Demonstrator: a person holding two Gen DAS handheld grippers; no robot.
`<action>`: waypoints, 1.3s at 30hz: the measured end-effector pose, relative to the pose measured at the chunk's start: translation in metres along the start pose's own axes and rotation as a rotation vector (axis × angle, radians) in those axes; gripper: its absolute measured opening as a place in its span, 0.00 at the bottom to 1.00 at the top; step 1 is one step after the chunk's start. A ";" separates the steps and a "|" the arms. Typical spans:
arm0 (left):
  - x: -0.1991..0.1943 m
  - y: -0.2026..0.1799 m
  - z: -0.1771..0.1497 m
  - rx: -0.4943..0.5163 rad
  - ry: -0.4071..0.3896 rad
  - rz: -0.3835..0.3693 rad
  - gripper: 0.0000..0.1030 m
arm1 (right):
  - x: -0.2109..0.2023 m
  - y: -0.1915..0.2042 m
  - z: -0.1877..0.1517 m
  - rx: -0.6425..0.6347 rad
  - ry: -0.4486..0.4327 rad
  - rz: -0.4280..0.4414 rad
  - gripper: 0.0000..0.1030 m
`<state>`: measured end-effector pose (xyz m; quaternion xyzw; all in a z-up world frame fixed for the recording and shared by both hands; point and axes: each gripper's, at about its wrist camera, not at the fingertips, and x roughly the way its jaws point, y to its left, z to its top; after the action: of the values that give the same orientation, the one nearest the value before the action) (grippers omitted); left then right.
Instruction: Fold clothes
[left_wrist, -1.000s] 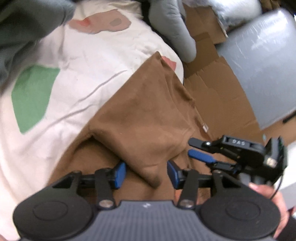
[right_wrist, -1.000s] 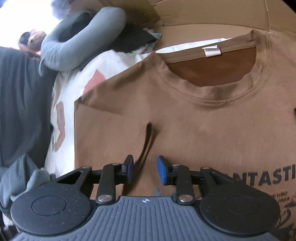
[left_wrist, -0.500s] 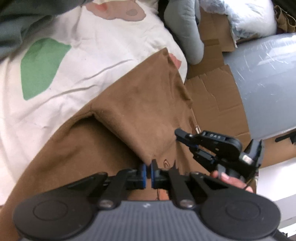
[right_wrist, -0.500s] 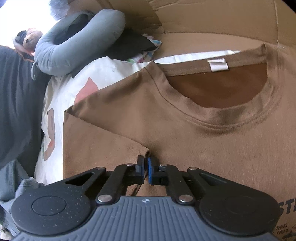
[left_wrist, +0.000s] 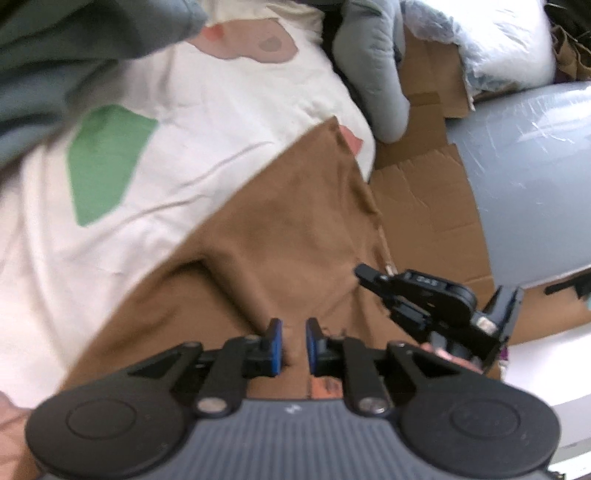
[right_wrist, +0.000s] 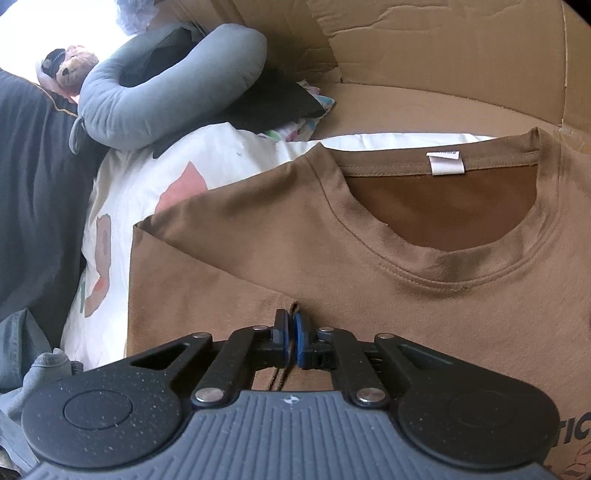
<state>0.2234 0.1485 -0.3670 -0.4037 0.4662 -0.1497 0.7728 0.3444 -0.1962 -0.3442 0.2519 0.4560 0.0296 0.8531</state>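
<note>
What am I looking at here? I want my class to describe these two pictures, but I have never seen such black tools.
There is no robot. A person holds a clamp-like tool in each hand, and each picture comes from a camera on one tool, looking forward along its jaws. A brown T-shirt lies on a white patterned bedsheet, with cardboard and a grey pillow beyond. The right gripper has its jaws shut on a fold of the shirt. The left gripper has its jaws slightly apart over the cloth.
</note>
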 end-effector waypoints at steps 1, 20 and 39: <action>-0.002 0.001 0.000 0.007 -0.004 0.006 0.13 | -0.001 0.000 0.000 -0.002 0.000 -0.003 0.04; 0.018 -0.002 0.042 0.147 -0.091 0.224 0.06 | -0.043 -0.004 -0.014 -0.068 -0.006 -0.020 0.04; 0.016 -0.025 0.027 0.544 0.025 0.403 0.28 | -0.175 -0.050 -0.056 -0.100 0.034 -0.064 0.38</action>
<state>0.2576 0.1362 -0.3508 -0.0806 0.4890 -0.1178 0.8605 0.1891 -0.2664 -0.2594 0.1938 0.4763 0.0296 0.8572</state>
